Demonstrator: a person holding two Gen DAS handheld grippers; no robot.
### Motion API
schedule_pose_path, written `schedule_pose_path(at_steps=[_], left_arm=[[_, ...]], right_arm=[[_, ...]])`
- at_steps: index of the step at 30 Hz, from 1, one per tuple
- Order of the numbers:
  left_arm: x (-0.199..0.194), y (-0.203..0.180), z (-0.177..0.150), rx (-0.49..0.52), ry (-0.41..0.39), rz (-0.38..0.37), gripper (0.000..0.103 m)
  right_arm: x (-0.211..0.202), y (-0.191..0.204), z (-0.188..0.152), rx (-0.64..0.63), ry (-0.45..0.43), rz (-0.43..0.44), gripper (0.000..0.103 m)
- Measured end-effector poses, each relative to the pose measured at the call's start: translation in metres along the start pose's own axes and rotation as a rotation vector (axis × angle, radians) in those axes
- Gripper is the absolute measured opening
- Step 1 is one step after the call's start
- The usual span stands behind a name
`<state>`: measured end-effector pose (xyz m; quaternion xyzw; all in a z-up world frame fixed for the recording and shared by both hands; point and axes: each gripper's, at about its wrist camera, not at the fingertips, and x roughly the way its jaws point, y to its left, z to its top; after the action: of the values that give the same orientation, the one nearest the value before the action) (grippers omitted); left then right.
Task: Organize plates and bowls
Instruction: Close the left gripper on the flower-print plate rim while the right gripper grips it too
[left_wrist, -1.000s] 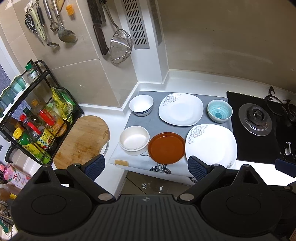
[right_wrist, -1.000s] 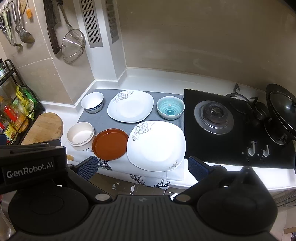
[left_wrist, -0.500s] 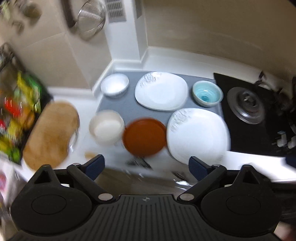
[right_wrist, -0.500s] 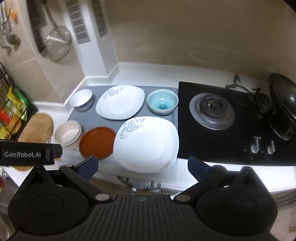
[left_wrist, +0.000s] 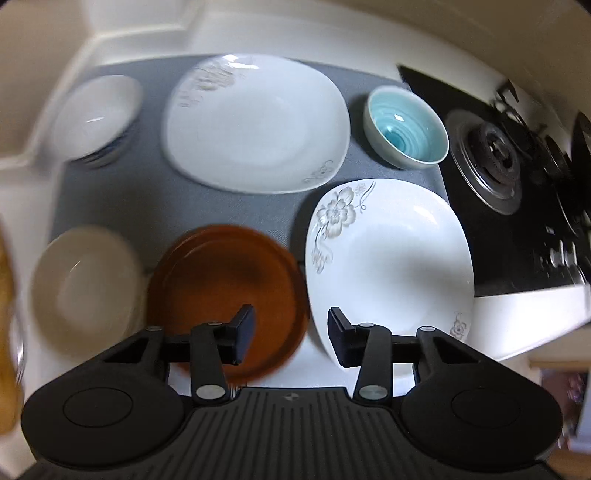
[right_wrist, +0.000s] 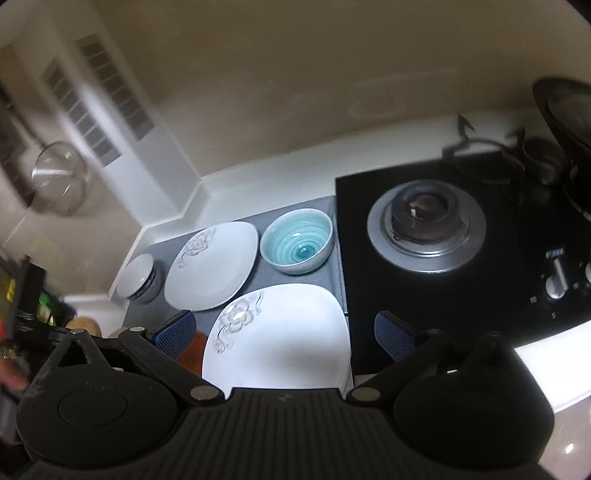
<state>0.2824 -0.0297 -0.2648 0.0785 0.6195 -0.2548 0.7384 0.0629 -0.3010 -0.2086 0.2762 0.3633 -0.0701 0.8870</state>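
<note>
A: Where are the left gripper (left_wrist: 291, 334) fingers?
B: Low in the frame, closing, nothing between them; one over the brown plate (left_wrist: 225, 295), the other over the near white plate (left_wrist: 388, 266).
A: The right gripper (right_wrist: 284, 334)?
B: Fingers wide apart, empty, straddling the same white plate on the tabletop (left_wrist: 524, 317). The teal bowl (right_wrist: 297, 245) sits mid-frame behind it.

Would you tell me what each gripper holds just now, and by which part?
Nothing is held. The left gripper is closing over the brown plate's right rim without gripping it; the right gripper is open and empty.
</note>
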Motion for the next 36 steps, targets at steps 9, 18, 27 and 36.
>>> schedule_pose_path(at_steps=[9,18,27,36], left_arm=[[0.076,-0.004,0.053,0.088,0.146,-0.119,0.045],[0.097,-0.004,0.062,0.06,0.187,-0.181,0.03],[0.118,-0.002,0.065,0.052,0.22,-0.21,0.026],[0.113,-0.018,0.061,0.064,0.224,-0.144,0.028]], right_arm=[[0.067,-0.053,-0.02,0.291,0.153,-0.012,0.08],[0.097,-0.055,-0.024,0.212,0.215,-0.054,0.048],[0.137,-0.086,-0.041,0.29,0.316,0.058,0.041],[0.144,-0.106,-0.064,0.403,0.331,0.146,0.03]])
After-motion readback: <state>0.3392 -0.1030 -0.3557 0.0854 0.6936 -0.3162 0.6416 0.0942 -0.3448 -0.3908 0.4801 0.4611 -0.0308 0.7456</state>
